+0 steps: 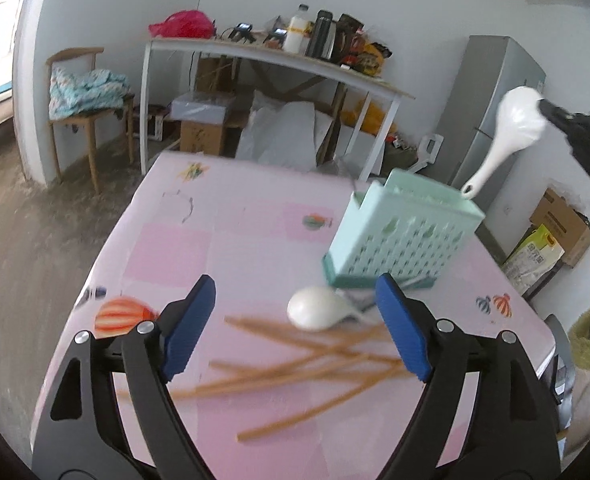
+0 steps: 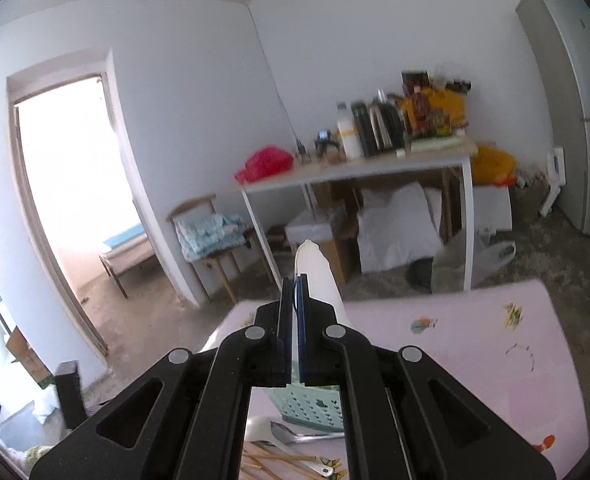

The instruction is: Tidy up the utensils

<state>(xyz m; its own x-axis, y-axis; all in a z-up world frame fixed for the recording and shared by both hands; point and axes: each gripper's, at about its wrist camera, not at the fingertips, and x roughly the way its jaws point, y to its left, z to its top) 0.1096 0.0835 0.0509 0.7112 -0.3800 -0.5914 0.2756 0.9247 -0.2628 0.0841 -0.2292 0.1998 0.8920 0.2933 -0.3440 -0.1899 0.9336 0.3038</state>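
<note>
- left gripper [image 1: 295, 324] released, jaws spread wide, nothing between the pads; it hangs over the pink table [image 1: 223, 240], pointing down and forward
- wooden chopsticks [image 1: 303, 364] lie scattered just below and ahead of it, between the blue pads [image 1: 189, 326], long axes mostly crosswise to the fingers, a few slanted; blurred, thin, tan
- white spoon on table [image 1: 315, 307] just past the chopsticks, slightly right of gripper centre, bowl up, handle running right toward a metal utensil
- mint caddy [image 1: 403, 236] further ahead and right, upright, perforated walls, open top
- right gripper [image 2: 294, 292] clenched on held white spoon [image 1: 511, 128] at the bowel end; handle hangs down-left, tip just over the caddy rim
- judgement: right hand nearer the caddy, drop-in likely next; left nearer the chopsticks
</note>
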